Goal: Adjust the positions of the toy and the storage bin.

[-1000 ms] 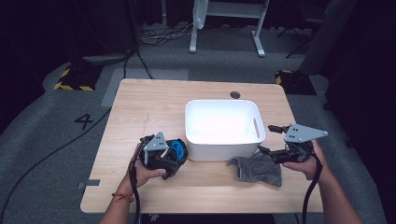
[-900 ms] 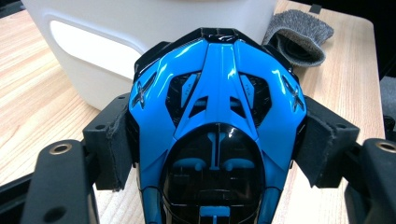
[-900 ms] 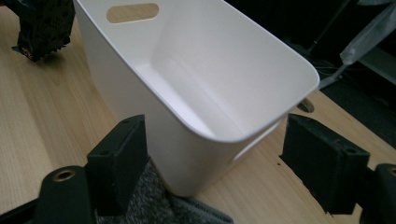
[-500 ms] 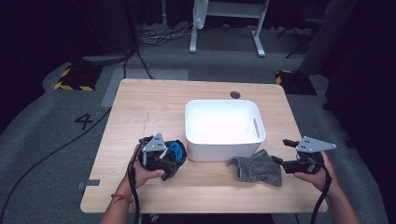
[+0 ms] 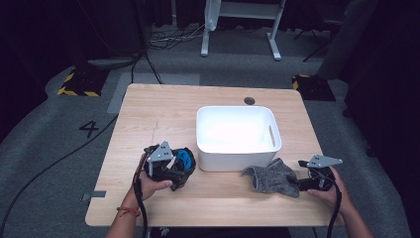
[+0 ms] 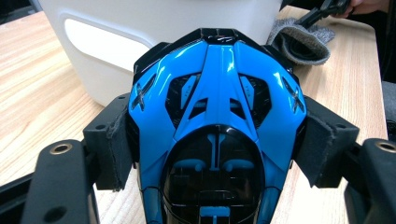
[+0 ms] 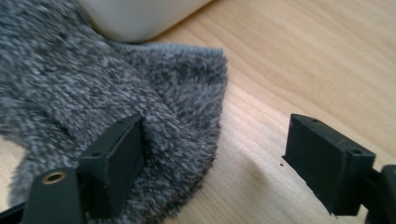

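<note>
Holding a blue toy (image 6: 215,130) clamped in the left tool (image 5: 174,169) beside the bin (image 5: 237,161), while the right tool (image 7: 212,163), jaws just widened, straddles the grey cloth (image 7: 70,102) edge on the bench (image 5: 158,111), seemingly for pickup.

Glossy plastic toy (image 6: 215,140), fuzzy cloth (image 7: 93,93)

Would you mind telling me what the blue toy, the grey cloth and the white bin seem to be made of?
The toy looks like hard glossy plastic, blue over black: sharp highlights run along its moulded ridges. The cloth seems a soft, fuzzy knit or fleece, matte, with speckled grey fibres standing up. The bin is probably smooth matte plastic: an even white wall, rounded corners and a cut-out handle slot.
</note>
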`<control>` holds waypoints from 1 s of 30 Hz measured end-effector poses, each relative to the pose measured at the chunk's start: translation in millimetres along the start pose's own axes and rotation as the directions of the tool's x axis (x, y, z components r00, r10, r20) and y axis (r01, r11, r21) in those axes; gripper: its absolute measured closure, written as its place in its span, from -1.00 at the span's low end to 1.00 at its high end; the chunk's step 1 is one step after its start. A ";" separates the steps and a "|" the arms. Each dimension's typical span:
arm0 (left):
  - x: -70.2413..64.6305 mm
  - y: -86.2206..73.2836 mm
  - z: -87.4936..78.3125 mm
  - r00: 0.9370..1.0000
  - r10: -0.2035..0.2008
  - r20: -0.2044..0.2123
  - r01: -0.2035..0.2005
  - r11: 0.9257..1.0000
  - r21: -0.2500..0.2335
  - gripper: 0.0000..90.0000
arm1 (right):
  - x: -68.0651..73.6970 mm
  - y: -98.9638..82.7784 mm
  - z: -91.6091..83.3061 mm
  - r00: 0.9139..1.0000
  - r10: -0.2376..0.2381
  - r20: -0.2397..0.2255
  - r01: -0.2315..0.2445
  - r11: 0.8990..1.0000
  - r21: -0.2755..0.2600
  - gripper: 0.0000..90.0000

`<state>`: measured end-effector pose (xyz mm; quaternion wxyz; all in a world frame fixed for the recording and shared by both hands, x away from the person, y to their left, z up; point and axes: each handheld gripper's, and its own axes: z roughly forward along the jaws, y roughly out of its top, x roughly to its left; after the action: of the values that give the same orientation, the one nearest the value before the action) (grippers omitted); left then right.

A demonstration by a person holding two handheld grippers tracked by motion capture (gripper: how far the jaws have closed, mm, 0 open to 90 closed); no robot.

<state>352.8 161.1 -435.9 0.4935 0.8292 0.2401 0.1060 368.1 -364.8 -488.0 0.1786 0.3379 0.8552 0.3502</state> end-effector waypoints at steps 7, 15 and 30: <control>1.6 2.8 -4.7 1.000 -0.001 -0.004 0.001 1.000 -0.023 -0.44 | -4.1 -8.3 7.3 0.998 0.049 -0.034 -0.050 0.999 -0.015 -0.62; 5.9 11.1 -8.6 1.000 -0.007 0.001 0.007 0.998 -0.057 -0.44 | -6.6 -12.9 8.7 0.995 0.087 -0.055 -0.089 0.995 -0.033 -0.62; 7.2 34.6 -19.9 0.999 0.025 -0.040 -0.028 0.997 -0.075 -0.44 | -7.4 -12.9 9.5 0.994 0.091 -0.061 -0.093 0.995 -0.032 -0.63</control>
<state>361.0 166.2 -396.5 0.5184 0.8107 0.2347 0.1376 372.6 -372.2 -503.3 0.1428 0.3630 0.8374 0.3829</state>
